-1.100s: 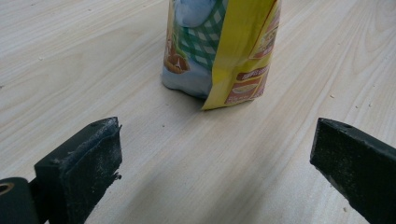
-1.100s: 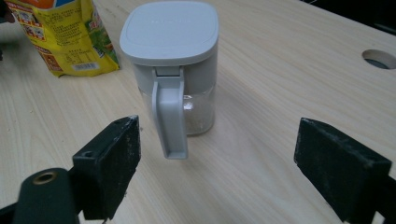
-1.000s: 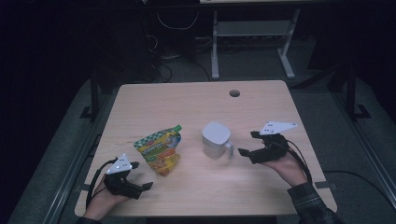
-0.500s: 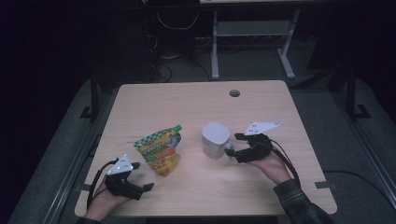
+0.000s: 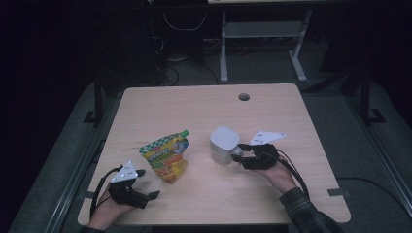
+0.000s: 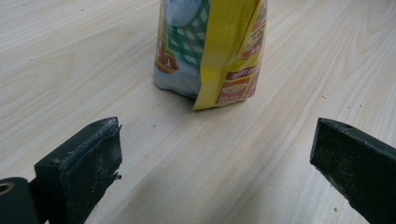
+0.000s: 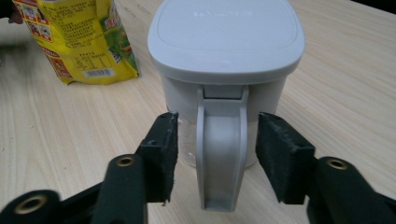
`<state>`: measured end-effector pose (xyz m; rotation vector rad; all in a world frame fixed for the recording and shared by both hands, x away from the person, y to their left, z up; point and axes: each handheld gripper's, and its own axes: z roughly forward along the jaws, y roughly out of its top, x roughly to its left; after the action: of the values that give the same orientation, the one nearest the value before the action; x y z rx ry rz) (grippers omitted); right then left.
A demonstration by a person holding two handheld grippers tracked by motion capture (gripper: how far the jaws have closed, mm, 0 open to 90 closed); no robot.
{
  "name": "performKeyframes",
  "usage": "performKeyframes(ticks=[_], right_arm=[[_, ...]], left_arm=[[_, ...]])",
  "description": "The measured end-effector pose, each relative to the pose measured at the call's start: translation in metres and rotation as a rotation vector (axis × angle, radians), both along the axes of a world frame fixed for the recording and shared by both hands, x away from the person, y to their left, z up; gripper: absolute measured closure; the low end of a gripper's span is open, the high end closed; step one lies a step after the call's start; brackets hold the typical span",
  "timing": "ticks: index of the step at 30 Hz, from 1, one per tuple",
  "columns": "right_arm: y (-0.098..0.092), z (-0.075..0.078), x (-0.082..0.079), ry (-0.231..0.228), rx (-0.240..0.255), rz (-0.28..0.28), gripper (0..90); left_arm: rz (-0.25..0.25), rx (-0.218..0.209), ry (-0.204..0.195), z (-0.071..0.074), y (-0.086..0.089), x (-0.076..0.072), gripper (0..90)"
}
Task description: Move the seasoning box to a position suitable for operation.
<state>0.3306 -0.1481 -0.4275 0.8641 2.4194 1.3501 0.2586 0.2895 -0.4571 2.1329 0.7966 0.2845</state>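
Centrally on the table (image 5: 291, 116), a white lidded jug (image 5: 224, 144) stands upright, a yellow snack pouch (image 5: 165, 154) to its left. Right gripper (image 5: 247, 156): jaws spread either side of the jug's handle (image 7: 221, 156), not yet pinching it. Left gripper (image 5: 147, 183): jaws spread wide and empty, resting near the table's front edge, pointing at the pouch, apart from it.

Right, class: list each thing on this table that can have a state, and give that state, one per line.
Snack bag: sealed, lying on the table.
Lidded jug: upright, lid on.
Left tongs: open, empty, short of the bag.
Right tongs: open, jaws either side of the jug's handle, not gripping.
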Motion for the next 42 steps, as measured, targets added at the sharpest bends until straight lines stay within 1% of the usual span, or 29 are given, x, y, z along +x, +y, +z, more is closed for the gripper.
performKeyframes(ticks=[1,2,3,4,5,7,9,13,14,21,26,29,32,33,42], right_arm=[[0.0,0.0,0.0,0.0,0.0,0.0,50.1],[0.0,0.0003,0.0003,-0.011,0.006,-0.003,54.0],[-0.0003,0.0003,0.0007,-0.016,0.005,-0.005,54.8],[-0.0003,0.0003,0.0007,-0.016,0.005,-0.005,54.8],[-0.0009,0.0001,0.0014,-0.014,0.012,-0.007,57.8],[-0.001,0.0,0.0016,-0.016,0.012,-0.008,59.4],[-0.0009,0.0002,0.0012,-0.016,0.019,-0.01,63.5],[0.0002,-0.0006,0.0015,-0.022,0.007,-0.001,66.7],[0.0004,-0.0007,0.0015,-0.019,0.008,0.0,66.8],[0.0001,-0.0006,0.0012,-0.015,0.006,0.0,68.1],[-0.0017,-0.0003,0.0032,-0.005,0.008,0.017,68.2],[-0.0003,-0.0001,0.0016,-0.021,-0.005,0.012,68.3],[-0.0004,-0.0001,0.0013,-0.024,-0.006,0.011,68.5],[-0.0006,-0.0003,0.0009,-0.035,-0.011,0.011,68.7],[-0.0028,0.0031,-0.0037,-0.054,-0.01,0.008,68.9]], left_arm=[[0.0,0.0,0.0,0.0,0.0,0.0,1.6],[-0.001,0.001,0.0,-0.0001,0.0,0.0002,1.6],[-0.002,0.001,0.0,-0.0003,0.0,0.0003,1.6],[-0.002,0.002,0.001,-0.0004,0.0,0.0005,1.6],[-0.003,0.001,0.001,-0.0005,0.0,0.0005,1.6],[-0.003,0.001,0.001,-0.0004,0.0001,0.0004,1.6],[-0.002,0.001,0.0,-0.0004,0.0001,0.0004,1.6],[-0.005,0.001,0.003,-0.0007,-0.0001,0.0007,1.6],[-0.002,-0.006,0.011,-0.001,-0.0006,0.0002,1.6],[-0.005,0.0,0.013,-0.0016,-0.0009,0.0006,1.6],[-0.009,-0.004,0.014,-0.0018,-0.0014,0.0007,1.6],[-0.012,-0.003,0.016,-0.002,-0.0014,0.0009,1.6],[-0.014,-0.003,0.014,-0.0019,-0.0014,0.001,1.6],[-0.014,-0.004,0.015,-0.0019,-0.0015,0.0009,1.6],[-0.015,-0.004,0.019,-0.0022,-0.0008,0.0012,1.6]])
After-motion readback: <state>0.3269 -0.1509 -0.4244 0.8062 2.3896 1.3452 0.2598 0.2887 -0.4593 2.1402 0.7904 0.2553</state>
